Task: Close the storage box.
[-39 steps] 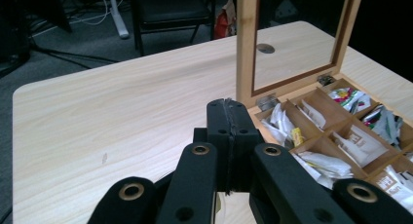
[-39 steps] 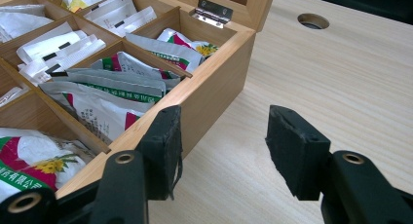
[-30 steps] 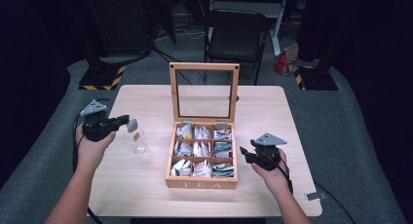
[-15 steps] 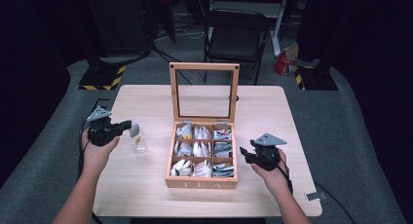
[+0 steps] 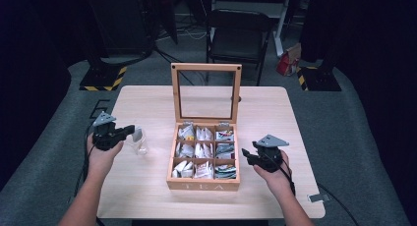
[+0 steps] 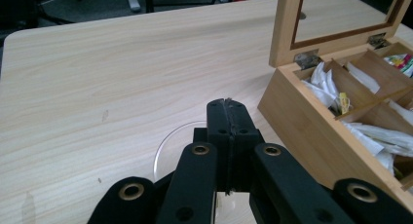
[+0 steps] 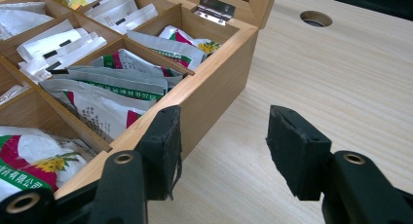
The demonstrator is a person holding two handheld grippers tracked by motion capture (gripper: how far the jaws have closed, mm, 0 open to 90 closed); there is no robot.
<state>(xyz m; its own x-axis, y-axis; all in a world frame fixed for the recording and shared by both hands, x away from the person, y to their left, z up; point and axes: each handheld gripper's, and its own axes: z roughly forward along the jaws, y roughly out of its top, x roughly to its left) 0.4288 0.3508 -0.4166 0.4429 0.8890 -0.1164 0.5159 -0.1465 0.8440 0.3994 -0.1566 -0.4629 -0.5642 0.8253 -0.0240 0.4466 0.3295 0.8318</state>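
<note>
One wooden tea box [image 5: 203, 179], nine compartments of sachets, glass lid upright, mid-desk [image 5: 275, 113]. One clear glass [image 5: 139, 141] left of the box, under the left gripper [image 5: 132, 132]; its jaws are pressed together, glass mostly hidden. Right gripper [image 7: 221, 146] jaws wide apart, empty, beside box's right wall.

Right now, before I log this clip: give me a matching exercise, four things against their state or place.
Things:
1. left claw
2. right claw
3. tea box lid
4. clear glass

States or places:
A. stands upright, open
B. jaws apart, beside the tea box
C. jaws pressed together
D. on the table, left of the box

Pairs: 1-C, 2-B, 3-A, 4-D
</note>
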